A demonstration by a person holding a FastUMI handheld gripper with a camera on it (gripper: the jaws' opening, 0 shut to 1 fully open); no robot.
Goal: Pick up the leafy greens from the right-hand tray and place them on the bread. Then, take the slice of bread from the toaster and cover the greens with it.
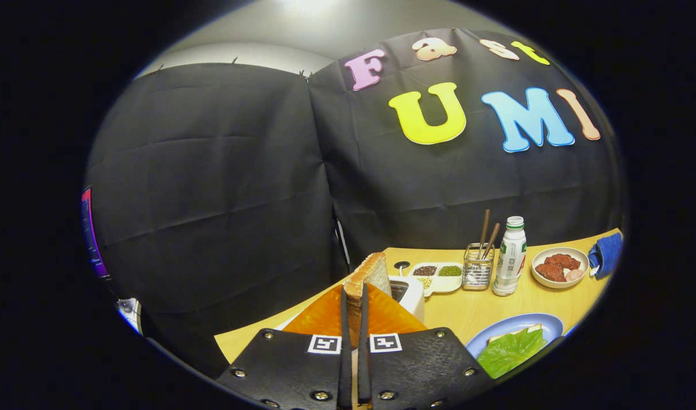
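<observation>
The tan slice of bread (366, 279) stands up on its edge between the two fingers of the claw (355, 299). Both fingers press on its sides, so the claw is clamped on the bread. The bottom of the slice is hidden by the fingers, so it is hard to tell if it is clear of the toaster slot.

The white toaster (412, 293) sits just behind and to the right of the bread. An orange sheet-like thing (325, 316) lies under the bread, close to the claw; what it is cannot be told.

To the right of the toaster, near the claw, is a round blue plate (544, 324). On it lies another slice of bread (516, 333), and the green leafy greens (510, 352) lie on top of that slice, covering most of it.

Beyond the toaster there is a white tray with small compartments (439, 285) that hold dark and green bits. Right of that tray stands a clear holder (477, 273) with brown chopsticks (487, 233) sticking up. Next to the holder stands a white bottle with a green cap (510, 256). Farther right is a white bowl (560, 281) with reddish-brown food in it, and past that a blue cloth (607, 253).

All of these sit on a light wooden table (484, 310). Nothing stands between the bread in the claw and the blue plate.
</observation>
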